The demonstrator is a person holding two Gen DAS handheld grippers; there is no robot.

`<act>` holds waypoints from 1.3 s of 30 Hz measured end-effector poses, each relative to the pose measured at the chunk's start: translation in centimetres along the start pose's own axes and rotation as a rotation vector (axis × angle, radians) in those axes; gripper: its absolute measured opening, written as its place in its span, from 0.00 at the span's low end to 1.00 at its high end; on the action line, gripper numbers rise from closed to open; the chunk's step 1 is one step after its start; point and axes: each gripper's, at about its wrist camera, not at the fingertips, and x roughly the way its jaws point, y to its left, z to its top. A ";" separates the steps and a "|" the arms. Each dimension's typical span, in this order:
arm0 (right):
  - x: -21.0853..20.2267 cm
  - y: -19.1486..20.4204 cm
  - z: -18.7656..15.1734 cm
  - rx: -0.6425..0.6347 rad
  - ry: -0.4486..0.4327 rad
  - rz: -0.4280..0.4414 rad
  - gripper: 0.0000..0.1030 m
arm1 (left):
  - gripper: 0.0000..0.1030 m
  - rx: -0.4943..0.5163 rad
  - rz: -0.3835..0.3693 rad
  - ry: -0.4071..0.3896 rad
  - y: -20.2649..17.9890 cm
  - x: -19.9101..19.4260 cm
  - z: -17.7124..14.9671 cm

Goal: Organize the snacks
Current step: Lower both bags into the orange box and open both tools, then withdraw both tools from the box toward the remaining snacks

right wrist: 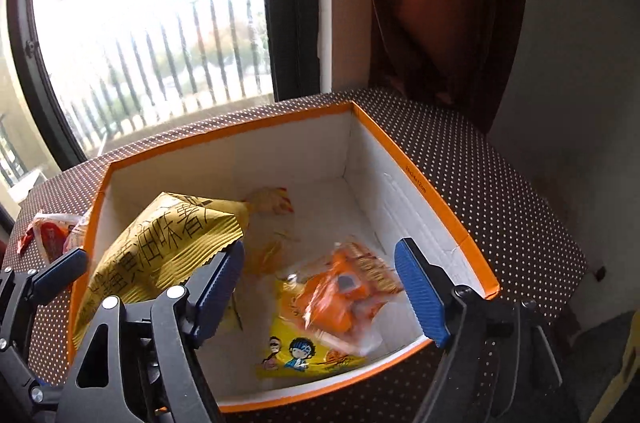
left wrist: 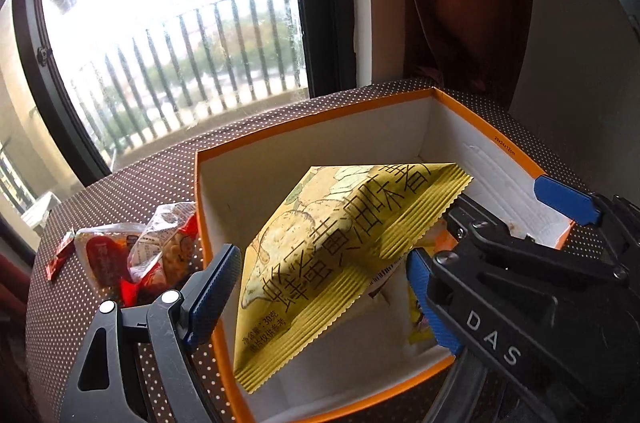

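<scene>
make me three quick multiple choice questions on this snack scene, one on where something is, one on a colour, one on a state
1. Where do the red snack packs lie?
A. on the dotted tablecloth outside the box
B. inside the box
C. on the window sill

2. What colour is the rim of the box?
A. blue
B. orange
C. green

3. How is the right hand-held gripper?
A. shut on the box wall
B. shut on a red pack
C. open, gripping nothing

Answers:
1 A, they sit on the cloth left of the box wall.
2 B, an orange edge runs round the white inside.
3 C, its blue pads stand wide apart above the orange snack pack, and the yellow bag leans loose beside one finger.
</scene>
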 end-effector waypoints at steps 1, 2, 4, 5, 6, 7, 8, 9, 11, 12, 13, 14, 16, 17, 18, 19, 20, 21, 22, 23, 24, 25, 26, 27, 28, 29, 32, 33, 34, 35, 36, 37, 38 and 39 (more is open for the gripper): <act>-0.4 0.2 -0.2 -0.001 -0.006 0.002 0.78 | 0.84 -0.001 0.001 -0.006 0.2 -0.4 -0.2; -0.7 0.3 -0.3 -0.001 -0.011 0.003 0.78 | 0.84 -0.002 0.001 -0.012 0.4 -0.7 -0.4; -1.4 0.5 -0.7 0.001 -0.018 0.006 0.79 | 0.84 -0.007 0.002 -0.023 0.7 -1.2 -0.7; -1.7 0.6 -0.8 0.003 -0.021 0.007 0.79 | 0.84 -0.009 0.001 -0.029 0.9 -1.5 -0.9; -2.0 0.7 -0.9 0.005 -0.025 0.010 0.79 | 0.84 -0.011 0.002 -0.034 1.1 -1.9 -1.1; -2.6 1.0 -1.0 0.006 -0.030 0.011 0.79 | 0.84 -0.014 0.002 -0.040 1.3 -2.1 -1.2; -3.1 1.2 -1.1 0.004 -0.036 0.017 0.79 | 0.84 -0.016 0.002 -0.045 1.5 -2.4 -1.4; -3.6 1.4 -1.3 0.000 -0.044 0.023 0.79 | 0.84 -0.018 0.002 -0.051 1.7 -2.7 -1.5; -4.3 2.0 -1.4 -0.008 -0.060 0.027 0.79 | 0.84 -0.025 0.004 -0.065 2.1 -3.4 -1.8; -4.8 2.4 -1.5 -0.013 -0.072 0.030 0.79 | 0.84 -0.028 0.004 -0.073 2.4 -3.8 -2.0; -5.2 2.6 -1.6 -0.018 -0.082 0.033 0.79 | 0.84 -0.032 0.004 -0.081 2.6 -4.2 -2.1; -5.7 2.9 -1.7 -0.023 -0.094 0.036 0.79 | 0.84 -0.036 0.005 -0.088 2.9 -4.6 -2.3; -6.5 3.5 -1.8 -0.034 -0.112 0.042 0.79 | 0.84 -0.044 0.009 -0.101 3.4 -5.2 -2.6; -6.8 3.9 -1.9 -0.039 -0.119 0.045 0.79 | 0.84 -0.049 0.011 -0.107 3.7 -5.5 -2.9; -7.1 4.2 -1.9 -0.042 -0.125 0.049 0.79 | 0.84 -0.053 0.014 -0.112 3.9 -5.7 -2.9; -7.4 4.5 -2.0 -0.044 -0.129 0.054 0.79 | 0.84 -0.058 0.018 -0.117 4.2 -6.1 -3.1; -7.7 4.9 -2.1 -0.045 -0.132 0.060 0.79 | 0.84 -0.061 0.021 -0.123 4.5 -6.4 -3.3; -7.9 5.1 -2.2 -0.046 -0.134 0.067 0.79 | 0.84 -0.065 0.025 -0.130 4.8 -6.9 -3.5; -8.3 5.5 -2.3 -0.047 -0.138 0.072 0.79 | 0.85 -0.069 0.029 -0.138 5.1 -7.2 -3.8; -8.6 5.8 -2.4 -0.049 -0.142 0.076 0.79 | 0.85 -0.074 0.032 -0.144 5.4 -7.4 -3.9; -8.9 6.2 -2.5 -0.053 -0.148 0.081 0.79 | 0.85 -0.079 0.034 -0.149 5.7 -7.7 -4.1; -9.1 6.5 -2.6 -0.057 -0.152 0.085 0.79 | 0.85 -0.085 0.035 -0.154 6.0 -8.0 -4.3; -9.4 6.9 -2.8 -0.062 -0.156 0.089 0.79 | 0.85 -0.091 0.037 -0.158 6.3 -8.3 -4.6; -9.6 7.4 -2.9 -0.066 -0.160 0.093 0.80 | 0.85 -0.095 0.039 -0.162 6.7 -8.5 -4.8; -9.9 7.8 -3.1 -0.072 -0.163 0.098 0.80 | 0.85 -0.098 0.041 -0.164 7.0 -8.7 -5.1; -10.0 8.3 -3.4 -0.077 -0.166 0.101 0.80 | 0.85 -0.100 0.045 -0.165 7.3 -8.8 -5.4; -10.1 9.4 -3.9 -0.087 -0.167 0.114 0.81 | 0.85 -0.106 0.051 -0.167 8.3 -9.2 -6.3; -10.1 9.8 -4.1 -0.088 -0.165 0.119 0.81 | 0.85 -0.107 0.056 -0.169 8.7 -9.3 -6.7; -10.0 10.1 -4.2 -0.091 -0.162 0.124 0.81 | 0.85 -0.109 0.061 -0.172 8.9 -9.3 -7.0; -10.0 10.5 -4.4 -0.094 -0.160 0.132 0.81 | 0.85 -0.111 0.064 -0.174 9.2 -9.4 -7.3; -10.0 10.7 -4.6 -0.097 -0.163 0.139 0.81 | 0.85 -0.113 0.064 -0.176 9.5 -9.4 -7.6; -10.0 11.1 -4.8 -0.102 -0.166 0.147 0.81 | 0.85 -0.115 0.064 -0.177 9.8 -9.4 -7.9; -9.9 11.5 -5.0 -0.106 -0.167 0.155 0.81 | 0.85 -0.116 0.066 -0.178 10.1 -9.4 -8.2; -9.8 11.9 -5.3 -0.110 -0.167 0.163 0.81 | 0.85 -0.118 0.068 -0.179 10.5 -9.4 -8.5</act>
